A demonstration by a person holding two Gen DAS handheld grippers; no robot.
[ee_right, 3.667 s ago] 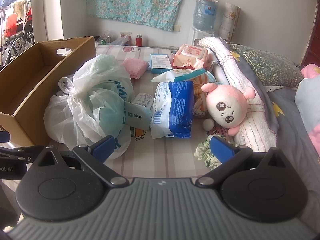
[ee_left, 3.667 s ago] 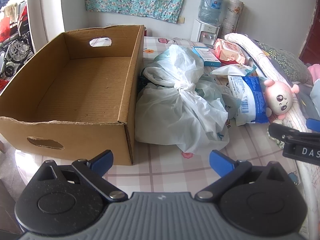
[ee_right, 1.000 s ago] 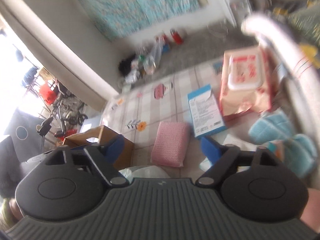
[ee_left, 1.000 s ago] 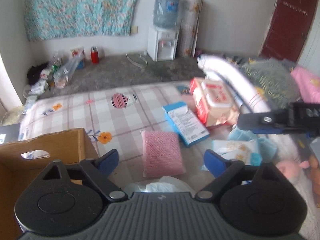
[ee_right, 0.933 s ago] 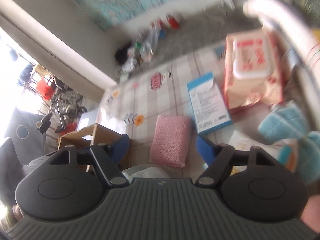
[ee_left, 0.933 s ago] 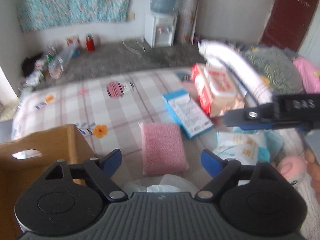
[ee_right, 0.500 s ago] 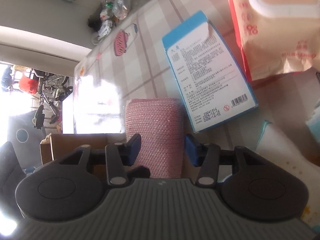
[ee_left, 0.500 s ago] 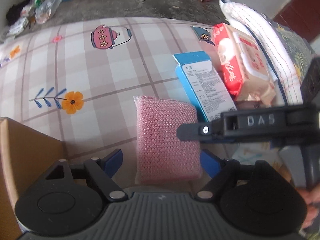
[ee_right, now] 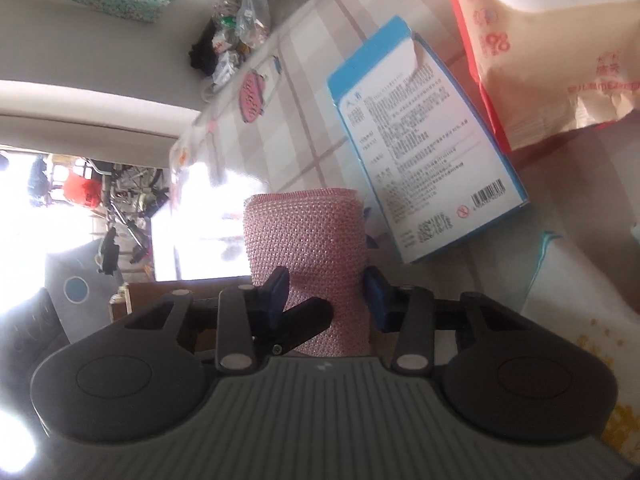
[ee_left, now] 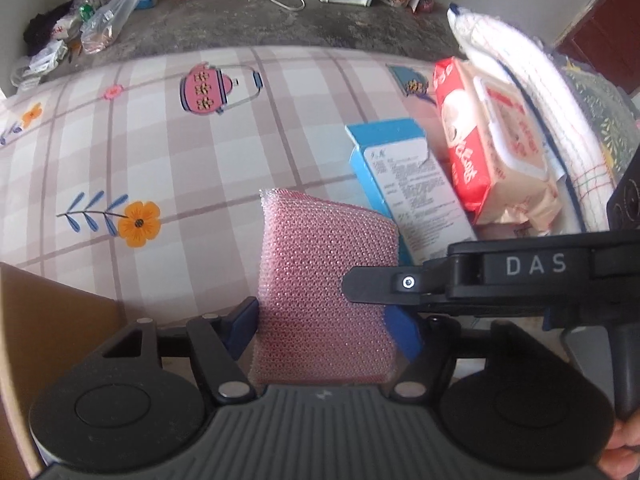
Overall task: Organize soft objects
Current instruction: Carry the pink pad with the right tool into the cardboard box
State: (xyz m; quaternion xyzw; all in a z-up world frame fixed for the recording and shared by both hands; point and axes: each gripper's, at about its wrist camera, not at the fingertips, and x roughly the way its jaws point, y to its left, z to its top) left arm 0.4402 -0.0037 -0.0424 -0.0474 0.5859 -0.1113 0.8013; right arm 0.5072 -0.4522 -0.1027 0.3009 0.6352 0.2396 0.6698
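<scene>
Closest to both cameras was the pink knitted mesh sponge pad. Half a second before, it lay flat on the checked bed sheet with both pairs of fingers wide apart around it. At this moment the left gripper had its blue fingers pressed against the near end of the pad, and the right gripper also had its fingers narrowed onto the pad from the side. The far end of the pad seemed raised a little from the sheet, so I judged the grasp was made and the pad was ready to be carried to the brown cardboard box.

The left wrist view showed the right gripper crossing in front of the pad as a black bar. It also showed a corner of the box at the lower left, just beside the pad. The right wrist view showed how narrow the pad was squeezed, and one black finger of the left gripper lying across its left side.

Further away lay the blue and white flat carton, then the red and cream pack of wet wipes, and behind them the grey floor.
</scene>
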